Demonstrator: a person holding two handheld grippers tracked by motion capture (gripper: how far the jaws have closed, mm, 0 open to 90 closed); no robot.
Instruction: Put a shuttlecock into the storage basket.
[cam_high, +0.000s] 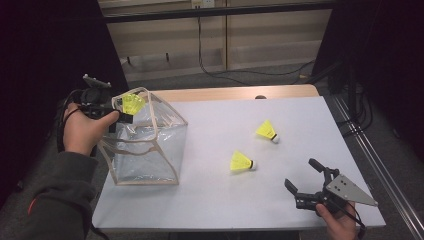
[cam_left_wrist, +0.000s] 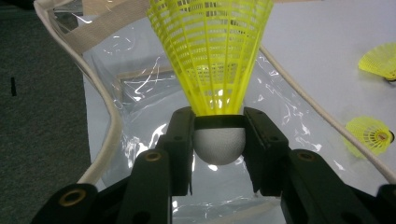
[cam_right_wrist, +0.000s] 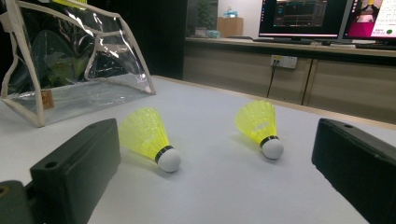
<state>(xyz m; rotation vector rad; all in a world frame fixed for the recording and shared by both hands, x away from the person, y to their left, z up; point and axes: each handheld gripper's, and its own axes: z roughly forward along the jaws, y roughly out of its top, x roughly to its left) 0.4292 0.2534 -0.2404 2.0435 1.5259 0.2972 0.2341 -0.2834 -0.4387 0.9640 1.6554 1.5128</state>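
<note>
Over the open mouth of the clear plastic pouch (cam_high: 145, 145) at the left of the desk (cam_high: 300, 115), your left hand-held gripper (cam_high: 126, 118) is pinching a yellow shuttlecock (cam_left_wrist: 212, 56) by its white cork base (cam_left_wrist: 219, 145), one jaw on each side, with the skirt pointing away from you. In the left gripper view the cork sits squarely between the pads and the pouch's cream-trimmed rim (cam_left_wrist: 105, 135) curves round below it, so you look well placed for the drop.

To do this step well, carry the shuttlecock a little further past the near rim so that it hangs over the hollow of the pouch, not over the trim. Tip the skirt down into the opening before you let go; a light, flared thing like this will likely bounce or roll off a soft edge. Open the jaws gently and only partly, then draw back along your own line so you do not snag the floppy wall and tip the pouch.

Your right hand-held gripper (cam_high: 307, 180) rests near the front right of the desk with its jaws spread wide and nothing between them. Two more shuttlecocks lie ahead of it, the nearer shuttlecock (cam_right_wrist: 149, 137) and the farther shuttlecock (cam_right_wrist: 260, 123), both on their sides and apart from each other.
</note>
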